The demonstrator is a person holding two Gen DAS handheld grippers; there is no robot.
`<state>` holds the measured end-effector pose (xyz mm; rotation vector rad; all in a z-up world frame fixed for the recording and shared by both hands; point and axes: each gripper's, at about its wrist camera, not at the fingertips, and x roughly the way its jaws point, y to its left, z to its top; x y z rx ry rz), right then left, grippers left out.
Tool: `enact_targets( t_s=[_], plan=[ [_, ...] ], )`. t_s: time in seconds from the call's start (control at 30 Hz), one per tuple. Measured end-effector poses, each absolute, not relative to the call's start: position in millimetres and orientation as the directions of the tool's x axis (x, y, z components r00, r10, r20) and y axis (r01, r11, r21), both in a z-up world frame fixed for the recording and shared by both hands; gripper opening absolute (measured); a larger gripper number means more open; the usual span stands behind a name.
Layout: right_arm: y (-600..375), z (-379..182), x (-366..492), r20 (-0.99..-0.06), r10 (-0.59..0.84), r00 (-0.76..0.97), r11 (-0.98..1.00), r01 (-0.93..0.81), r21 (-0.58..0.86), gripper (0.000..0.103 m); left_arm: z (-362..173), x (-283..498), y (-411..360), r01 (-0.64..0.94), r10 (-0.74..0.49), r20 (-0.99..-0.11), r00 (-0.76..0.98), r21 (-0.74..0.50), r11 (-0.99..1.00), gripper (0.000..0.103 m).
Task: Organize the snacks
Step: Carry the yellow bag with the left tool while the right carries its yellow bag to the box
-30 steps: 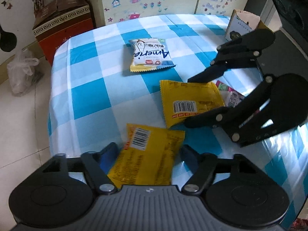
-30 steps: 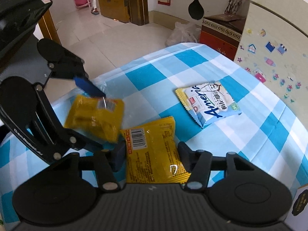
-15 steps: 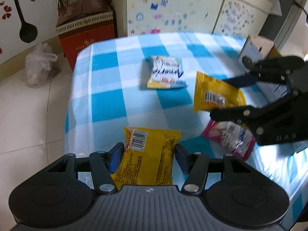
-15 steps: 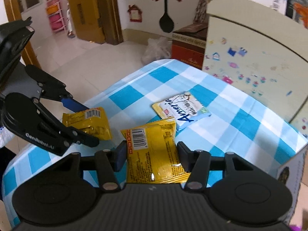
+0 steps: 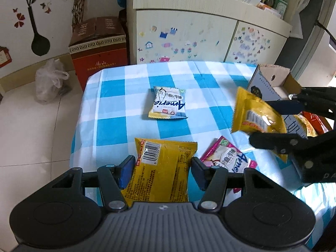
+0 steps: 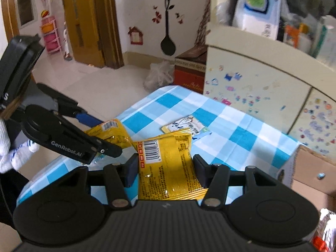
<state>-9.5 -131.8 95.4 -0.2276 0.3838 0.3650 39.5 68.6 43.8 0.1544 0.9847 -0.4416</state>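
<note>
While you hold both claws above the checked tablecloth (image 5: 117, 130), the scene reads like this:

Left claw (image 5: 160, 173): narrow, pads pressed on the 2 side edges of a yellow snack packet (image 5: 161, 174), barcode end pointing away from you.

Right claw (image 6: 164, 171): narrow too, clamped on its own second yellow packet (image 6: 168, 168), barcode uppermost; from your left camera that packet hangs tilted in the air to the right.

White-and-blue packet (image 5: 169, 106): flat on the cloth, straight ahead of your left claw and well apart from it; from the right camera it lies just beyond the packet you hold, partly hidden by it.

Pink packet (image 5: 229, 157): on the cloth just right of your left claw's right finger.

Cardboard box (image 5: 273, 82): open, at the far right of your left claw, behind the right claw; more snack bags (image 5: 313, 124) show beside it.

Your left hand (image 6: 10, 155): white glove, at the left edge of the right camera's view.
</note>
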Motion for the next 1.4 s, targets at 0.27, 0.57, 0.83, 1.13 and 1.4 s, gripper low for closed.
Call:
enact_targets(
  t_s=[0.27, 0.57, 0.83, 1.13, 1.4],
  plan=[
    [-150.8, 109.5, -39.2, -0.339, 0.256, 0.905, 0.95, -0.3, -0.082, 0.056, 58.8, 20.5, 59.6, 0.386, -0.283, -0.813, 0.508, -0.078, 0.919, 0.063],
    [-168.9, 121.7, -57.9, -0.311, 0.21, 0.927, 0.972, -0.233, -0.036, 0.056, 69.8, 8.4, 41.4, 0.396, -0.307, -0.792, 0.528, -0.09, 0.914, 0.063],
    [-180.4, 126.5, -62.4, -0.297, 0.178, 0.938, 0.981, -0.193, -0.021, 0.056, 78.7, 8.2, 26.2, 0.41, -0.347, -0.768, 0.538, -0.121, 0.904, 0.063],
    [-202.1, 139.5, -74.6, -0.242, 0.147, 0.959, 0.989, -0.147, 0.016, 0.056, 87.6, 5.3, 2.2, 0.445, -0.43, -0.734, 0.527, -0.193, 0.875, 0.063],
    [-239.6, 153.7, -90.4, -0.185, 0.082, 0.979, 0.994, -0.067, 0.086, 0.056, 90.6, 3.6, -22.8, 0.488, -0.518, -0.695, 0.499, -0.269, 0.83, 0.063]
  ],
)
